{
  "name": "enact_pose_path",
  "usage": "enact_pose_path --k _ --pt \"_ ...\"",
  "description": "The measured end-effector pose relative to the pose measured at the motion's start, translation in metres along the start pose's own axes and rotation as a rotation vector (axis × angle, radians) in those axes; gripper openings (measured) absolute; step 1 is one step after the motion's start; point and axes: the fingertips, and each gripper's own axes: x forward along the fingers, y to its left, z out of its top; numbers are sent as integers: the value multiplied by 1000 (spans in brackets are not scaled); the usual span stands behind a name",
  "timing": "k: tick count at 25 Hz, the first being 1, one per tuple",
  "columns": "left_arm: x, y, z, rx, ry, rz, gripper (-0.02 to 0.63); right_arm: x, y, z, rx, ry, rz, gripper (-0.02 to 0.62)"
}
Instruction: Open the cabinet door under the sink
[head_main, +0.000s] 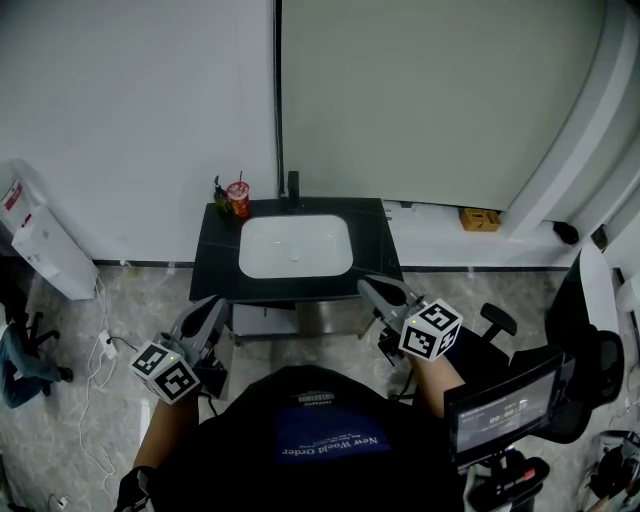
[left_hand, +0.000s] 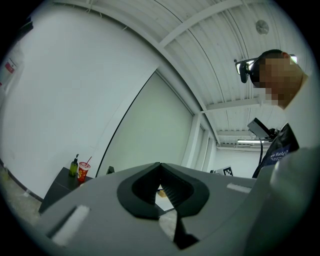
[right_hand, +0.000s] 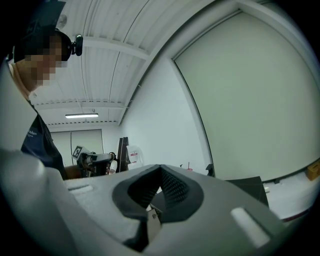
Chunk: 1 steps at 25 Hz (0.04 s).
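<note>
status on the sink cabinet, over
Left hand-held gripper shut, empty; right hand-held gripper same. Both short of sink cabinet, not touching it. Nothing between.

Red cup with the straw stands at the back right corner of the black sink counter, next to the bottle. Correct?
No. The red cup stands at the back left corner of the black sink counter, next to the bottle. The head view shows it.

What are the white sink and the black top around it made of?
The white rectangular sink basin looks like glazed ceramic: smooth, evenly white, softly rounded. The black countertop around it seems polished stone or glossy laminate; its dark, flat, faintly shiny surface leaves that open.
</note>
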Motion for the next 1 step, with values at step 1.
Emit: enact_pose_path --k 1 --pt "0 -1 0 -1 1 0 2 0 0 0 0 1 1 0"
